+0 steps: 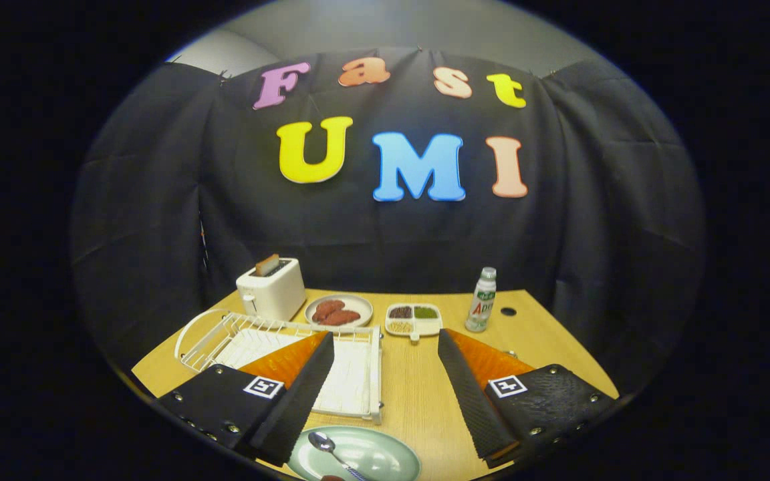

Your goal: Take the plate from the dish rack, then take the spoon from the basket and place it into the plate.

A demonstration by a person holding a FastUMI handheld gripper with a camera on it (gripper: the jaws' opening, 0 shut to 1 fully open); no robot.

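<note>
While the tongs hang above the near end of the table, the scene reads as follows.

Tongs: the gripper (385, 394) has its two fingers spread wide apart and holds nothing; bare tabletop shows between them.

Plate: a pale green plate (385, 461) lies flat on the table, below and between the fingers, nearer the left one.

Spoon: a metal spoon (330, 449) rests in the plate, bowl up, its handle running toward the near rim.

Dish rack: a white wire dish rack (351, 381) stands just beyond the plate, partly behind the left finger, with no plate in it.

Step in hand: judging by how things lie, both parts of the task look done; the spoon is already in the plate.

Next move: likely just lifting the tongs clear without nudging plate or spoon.

Surface: a light wooden table (418, 394).

Beyond the fingers: a white toaster (271, 290) with a slice in it, a dish of reddish food (338, 311), a divided tray of grains (414, 320), and a small bottle (482, 300).

Room: black cloth walls the booth behind the table; a pale wall shows above it.
</note>
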